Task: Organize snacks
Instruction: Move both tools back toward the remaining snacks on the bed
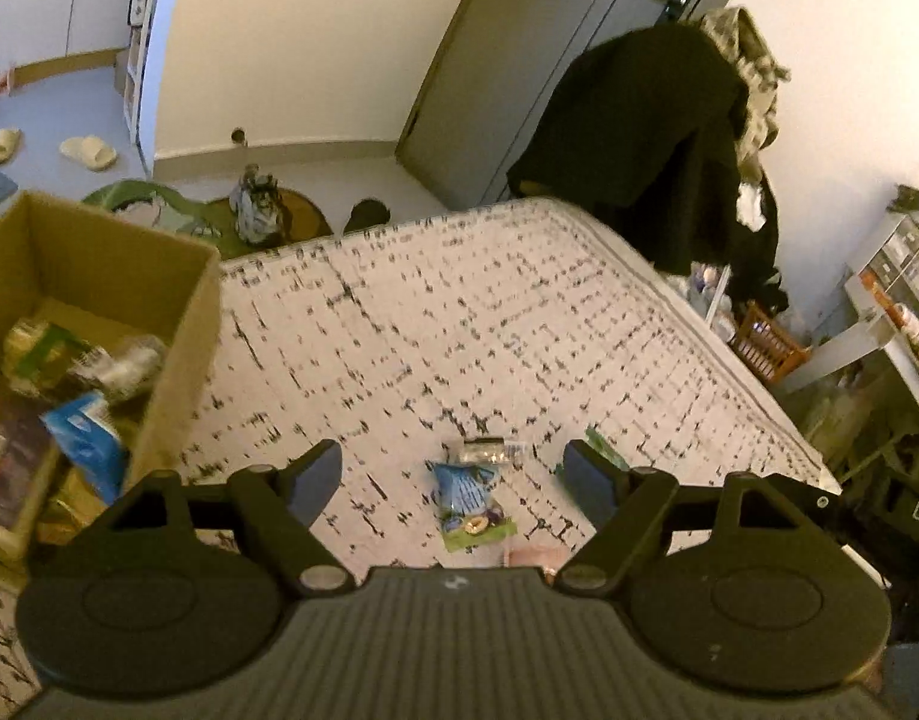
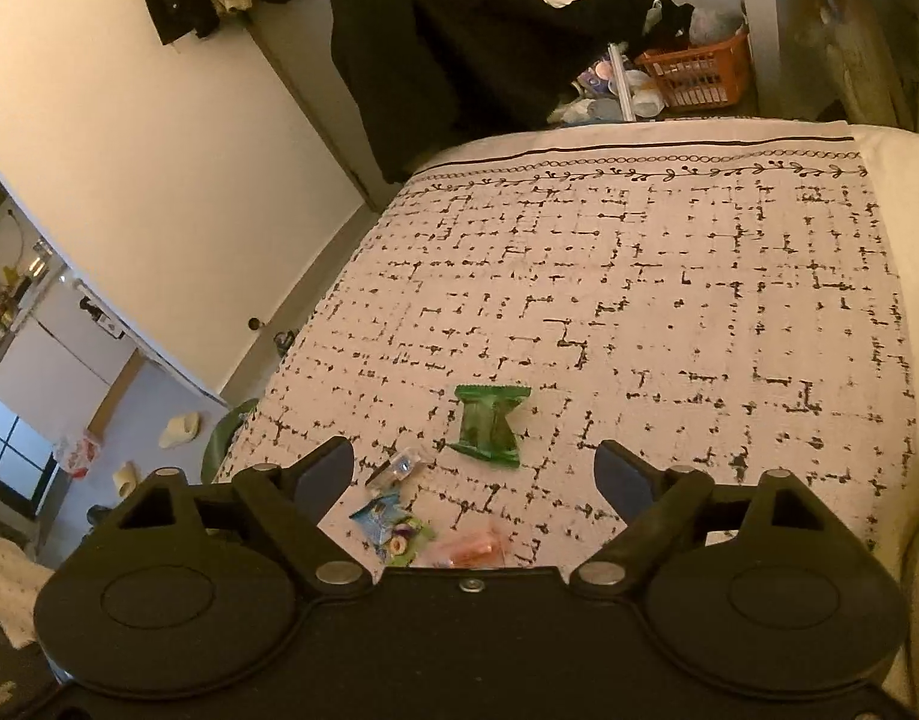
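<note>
Several small snack packets lie on the patterned bed cover [image 1: 489, 324]. A blue and green packet [image 1: 468, 501] sits between my left fingers, with a clear packet [image 1: 489, 450] just beyond it and a pink one [image 1: 534, 555] close to the gripper body. My left gripper [image 1: 453, 480] is open and empty above them. A cardboard box [image 1: 177, 324] holding several snacks stands to its left. In the right wrist view a green packet [image 2: 489, 425] lies ahead, with the clear packet [image 2: 399, 468], the blue packet [image 2: 390, 525] and the pink packet [image 2: 471, 546] nearer. My right gripper [image 2: 474, 474] is open and empty.
A dark coat [image 1: 639, 120] hangs on a chair past the bed's far corner. An orange basket [image 2: 696, 75] and clutter sit on the floor beside it. Slippers [image 1: 87, 150] lie on the floor at left. A cream pillow [image 2: 909, 300] borders the cover on the right.
</note>
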`<state>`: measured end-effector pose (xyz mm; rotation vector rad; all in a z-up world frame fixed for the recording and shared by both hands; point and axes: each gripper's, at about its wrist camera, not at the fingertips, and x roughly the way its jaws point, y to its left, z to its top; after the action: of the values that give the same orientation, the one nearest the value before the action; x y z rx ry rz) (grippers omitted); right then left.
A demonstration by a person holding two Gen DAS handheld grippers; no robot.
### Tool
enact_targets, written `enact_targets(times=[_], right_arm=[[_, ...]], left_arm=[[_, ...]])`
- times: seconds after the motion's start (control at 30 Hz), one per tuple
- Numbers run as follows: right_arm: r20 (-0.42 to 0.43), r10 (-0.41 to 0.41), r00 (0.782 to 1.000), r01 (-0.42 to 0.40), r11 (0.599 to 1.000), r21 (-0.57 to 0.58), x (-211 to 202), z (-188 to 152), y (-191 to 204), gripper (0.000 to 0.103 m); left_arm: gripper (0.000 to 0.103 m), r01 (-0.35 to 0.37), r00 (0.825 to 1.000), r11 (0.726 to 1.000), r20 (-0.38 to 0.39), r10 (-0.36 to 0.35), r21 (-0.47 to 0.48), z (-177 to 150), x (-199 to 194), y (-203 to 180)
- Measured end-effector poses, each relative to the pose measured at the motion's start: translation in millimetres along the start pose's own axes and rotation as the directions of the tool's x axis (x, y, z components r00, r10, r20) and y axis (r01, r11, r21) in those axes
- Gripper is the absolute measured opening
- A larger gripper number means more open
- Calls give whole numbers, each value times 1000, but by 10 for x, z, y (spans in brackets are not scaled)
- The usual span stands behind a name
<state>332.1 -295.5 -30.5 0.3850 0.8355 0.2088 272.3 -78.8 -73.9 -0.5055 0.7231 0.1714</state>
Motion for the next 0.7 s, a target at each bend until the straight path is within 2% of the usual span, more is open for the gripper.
enact_targets(times=[0.13, 0.23, 0.47, 0.7], right_arm=[[-12, 0, 1000, 0, 1000, 22, 170, 35, -57, 85], [-29, -11, 1000, 12, 999, 46, 331, 45, -110, 79], [-39, 8, 999, -3, 993, 115, 701, 110, -126, 78], [-97, 19, 995, -1, 982, 188, 1155, -76, -157, 79]], left_arm=[[76, -20, 999, 1000, -35, 20, -13, -44, 230, -49], [71, -23, 997, 999, -70, 21, -32, -77, 405, -72], [65, -36, 992, 999, -121, 32, -30, -138, 792, -128], [58, -42, 980, 998, -196, 33, -41, -213, 1170, -162]])
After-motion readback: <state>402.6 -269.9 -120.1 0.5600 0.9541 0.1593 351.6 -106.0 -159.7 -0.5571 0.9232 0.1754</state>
